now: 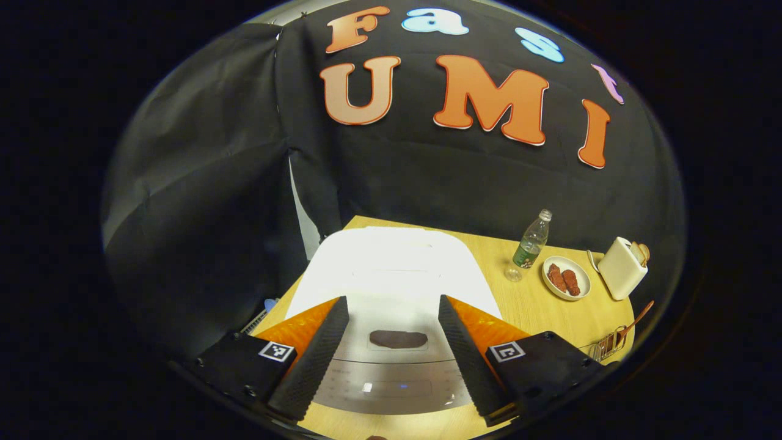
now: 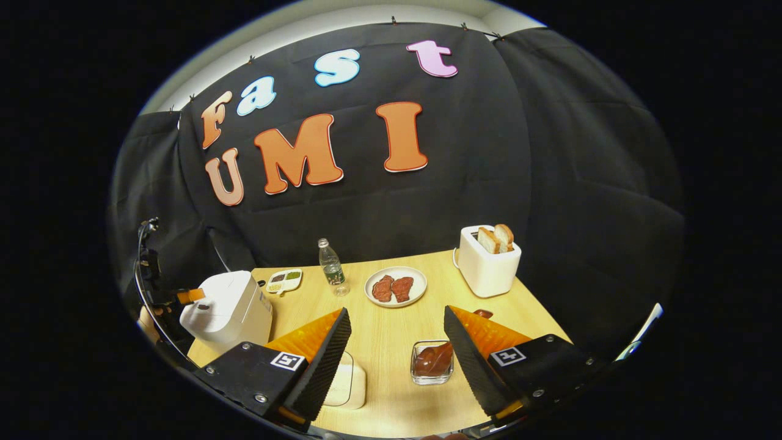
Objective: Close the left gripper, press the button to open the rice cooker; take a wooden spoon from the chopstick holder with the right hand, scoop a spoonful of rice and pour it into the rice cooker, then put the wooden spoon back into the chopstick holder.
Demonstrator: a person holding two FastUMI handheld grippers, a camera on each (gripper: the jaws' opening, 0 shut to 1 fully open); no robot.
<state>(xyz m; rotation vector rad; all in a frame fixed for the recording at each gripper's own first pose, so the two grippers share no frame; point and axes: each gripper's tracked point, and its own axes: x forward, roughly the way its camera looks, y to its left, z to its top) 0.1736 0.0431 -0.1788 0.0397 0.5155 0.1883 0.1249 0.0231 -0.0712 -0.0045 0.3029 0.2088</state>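
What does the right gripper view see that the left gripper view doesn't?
Right gripper view: a small divided dish, a white box beside its finger, and the left gripper at the rice cooker. Left gripper view: the cooker's dark button, close up. Both: the rice cooker, bottle, plate of meat and toaster.

White rice cooker (image 1: 391, 275) lid shut, on wooden table, wooden spoon (image 2: 435, 359) in clear holder (image 2: 431, 377)

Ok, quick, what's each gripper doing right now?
Left gripper: open, holding nothing, fingers apart over the rice cooker, whose lid is down.
Right gripper: open, holding nothing, above the table.
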